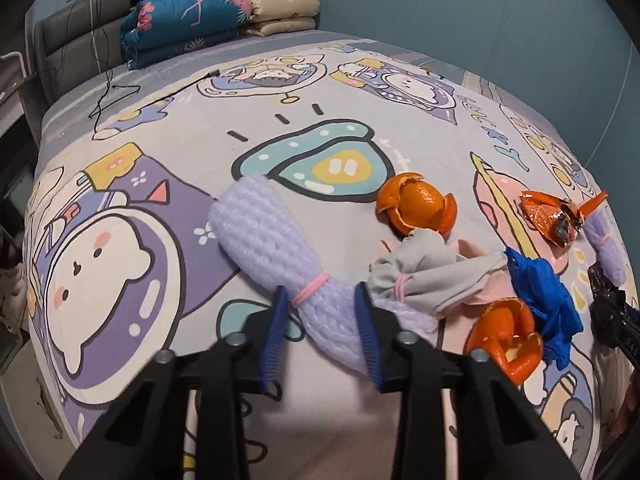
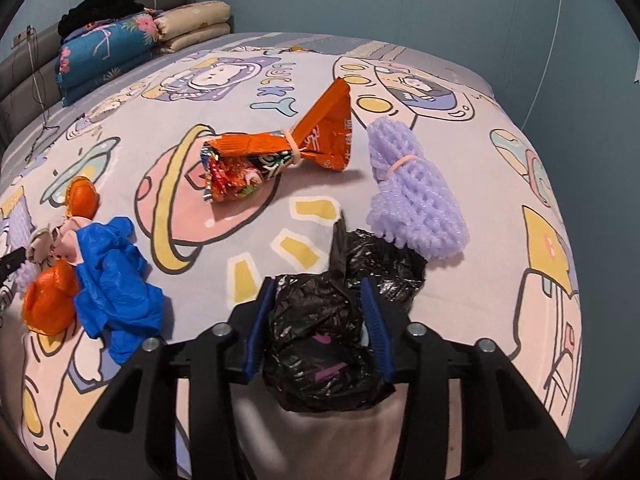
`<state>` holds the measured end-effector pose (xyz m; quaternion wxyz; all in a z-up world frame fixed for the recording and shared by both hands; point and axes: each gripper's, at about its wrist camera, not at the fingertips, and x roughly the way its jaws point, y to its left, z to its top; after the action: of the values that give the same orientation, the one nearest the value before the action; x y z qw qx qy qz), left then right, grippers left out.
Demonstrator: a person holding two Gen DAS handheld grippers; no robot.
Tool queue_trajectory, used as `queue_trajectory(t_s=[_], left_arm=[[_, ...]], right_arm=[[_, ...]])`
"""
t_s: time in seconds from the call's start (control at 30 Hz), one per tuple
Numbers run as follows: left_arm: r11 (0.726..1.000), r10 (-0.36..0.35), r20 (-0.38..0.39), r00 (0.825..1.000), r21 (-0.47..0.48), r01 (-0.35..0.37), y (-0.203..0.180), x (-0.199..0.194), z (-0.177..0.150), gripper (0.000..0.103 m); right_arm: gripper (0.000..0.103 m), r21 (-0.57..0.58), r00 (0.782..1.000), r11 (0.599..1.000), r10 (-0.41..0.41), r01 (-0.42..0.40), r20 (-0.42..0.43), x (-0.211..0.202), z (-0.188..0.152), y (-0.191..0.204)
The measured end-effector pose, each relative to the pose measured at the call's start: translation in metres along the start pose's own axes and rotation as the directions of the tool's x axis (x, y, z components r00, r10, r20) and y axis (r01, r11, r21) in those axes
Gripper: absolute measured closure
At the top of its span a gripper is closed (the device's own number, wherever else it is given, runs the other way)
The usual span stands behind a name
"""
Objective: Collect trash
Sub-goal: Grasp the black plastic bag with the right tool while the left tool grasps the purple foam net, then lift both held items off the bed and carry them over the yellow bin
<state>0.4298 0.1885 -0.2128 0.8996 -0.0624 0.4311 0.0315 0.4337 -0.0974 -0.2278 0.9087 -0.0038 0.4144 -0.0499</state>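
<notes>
Lilac foam net [image 1: 260,236], black bag [image 2: 320,332], blue glove [image 2: 116,280], orange peel [image 1: 420,204]

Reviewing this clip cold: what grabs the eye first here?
Bright litter on a cartoon-print bedsheet: the left gripper is clamped on a lilac foam net, the right gripper on a crumpled black plastic bag. Between them lie orange peels, a blue glove and an orange snack wrapper.

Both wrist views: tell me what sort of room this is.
Most likely a bedroom: a bed under a cartoon-print sheet, folded quilts stacked by a padded headboard, plain blue walls.
</notes>
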Motion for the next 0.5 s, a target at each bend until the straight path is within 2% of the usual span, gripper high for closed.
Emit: queue_trajectory(t_s=[0.17, 0.3, 0.5], left_arm=[[1.0, -0.001, 0.023, 1.0, 0.01, 0.001, -0.002, -0.008, -0.001, 0.086], [1.0, -0.006, 0.033, 0.999, 0.022, 0.005, -0.002, -0.016, -0.002, 0.089], [1.0, -0.017, 0.074, 0.997, 0.027, 0.015, -0.003, -0.04, 0.0, 0.09]], right_arm=[[0.08, 0.0, 1.0, 1.0, -0.01, 0.01, 0.011, -0.004, -0.001, 0.0], [0.084, -0.009, 1.0, 1.0, -0.013, 0.013, 0.021, -0.011, -0.002, 0.001], [0.085, -0.006, 0.998, 1.0, 0.021, -0.021, 0.065, -0.039, -0.002, 0.0]])
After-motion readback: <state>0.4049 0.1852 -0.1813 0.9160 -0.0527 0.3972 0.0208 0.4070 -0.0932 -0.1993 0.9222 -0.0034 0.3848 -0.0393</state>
